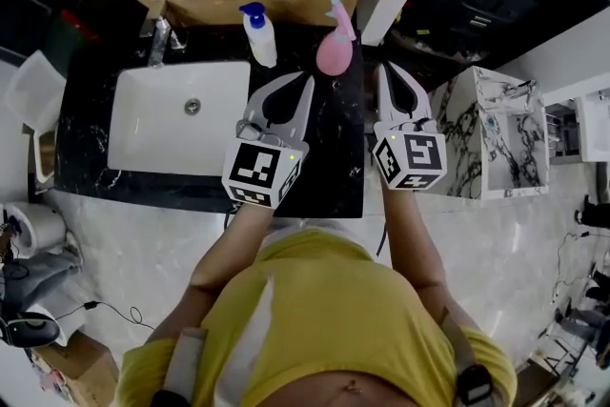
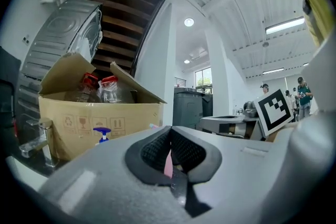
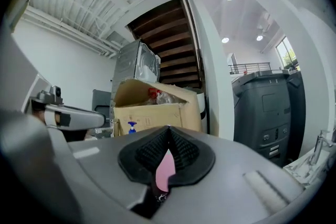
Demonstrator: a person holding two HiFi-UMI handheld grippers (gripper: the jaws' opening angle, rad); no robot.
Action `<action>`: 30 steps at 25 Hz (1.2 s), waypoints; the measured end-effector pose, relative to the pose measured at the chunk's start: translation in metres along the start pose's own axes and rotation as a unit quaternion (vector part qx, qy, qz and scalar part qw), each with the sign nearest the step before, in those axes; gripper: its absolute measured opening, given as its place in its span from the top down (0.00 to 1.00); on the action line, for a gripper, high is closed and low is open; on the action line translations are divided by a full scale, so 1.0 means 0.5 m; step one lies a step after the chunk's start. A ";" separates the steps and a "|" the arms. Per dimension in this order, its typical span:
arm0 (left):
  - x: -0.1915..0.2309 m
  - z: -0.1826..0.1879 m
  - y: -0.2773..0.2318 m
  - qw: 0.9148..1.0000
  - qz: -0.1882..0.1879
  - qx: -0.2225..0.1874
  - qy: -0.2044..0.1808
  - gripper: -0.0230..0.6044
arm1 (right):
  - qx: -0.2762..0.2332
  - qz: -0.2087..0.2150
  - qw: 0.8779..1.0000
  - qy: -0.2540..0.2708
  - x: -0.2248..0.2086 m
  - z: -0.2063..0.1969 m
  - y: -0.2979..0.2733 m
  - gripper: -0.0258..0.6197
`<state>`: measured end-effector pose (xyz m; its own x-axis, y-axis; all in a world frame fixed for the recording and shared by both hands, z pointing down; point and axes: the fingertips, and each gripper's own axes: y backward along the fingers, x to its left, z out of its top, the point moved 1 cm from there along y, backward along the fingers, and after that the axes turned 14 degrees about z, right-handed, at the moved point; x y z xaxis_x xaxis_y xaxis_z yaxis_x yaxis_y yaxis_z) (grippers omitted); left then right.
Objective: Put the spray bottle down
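Head view: pink spray bottle (image 1: 335, 52) stood upright on counter (image 1: 329, 152), untouched; L gripper (image 1: 307, 79) & R gripper (image 1: 391, 71) both closed, empty, so task prob. done.

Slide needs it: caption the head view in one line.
Pink spray bottle upright on black counter by white pump bottle; left gripper, right gripper shut, empty.

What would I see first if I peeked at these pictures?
The pink spray bottle pops out first, standing upright on the black counter beside a white pump bottle. Just nearer the person are the left gripper and the right gripper, both shut and holding nothing. A big white sink sits to the left.
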<state>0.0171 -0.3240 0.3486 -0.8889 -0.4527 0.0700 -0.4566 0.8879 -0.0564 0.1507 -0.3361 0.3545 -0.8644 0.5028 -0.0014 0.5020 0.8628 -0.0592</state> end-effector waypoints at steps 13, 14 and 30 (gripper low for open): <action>-0.006 0.067 0.075 1.000 0.021 -0.019 -0.006 0.96 | -0.035 -0.039 0.999 -0.001 0.050 0.090 0.122 0.96; -0.007 0.071 0.080 0.999 0.023 -0.021 -0.005 0.96 | -0.035 -0.038 0.999 -0.003 0.054 0.089 0.126 0.96; -0.019 0.081 0.097 0.999 0.028 -0.033 -0.015 0.96 | -0.029 -0.009 0.999 0.013 0.085 0.086 0.127 0.96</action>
<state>0.0021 -0.2800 0.3051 -0.9145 -0.4027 0.0386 -0.4027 0.9153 0.0059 0.1446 -0.2619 0.3078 -0.8724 0.4881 0.0262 0.4883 0.8727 -0.0004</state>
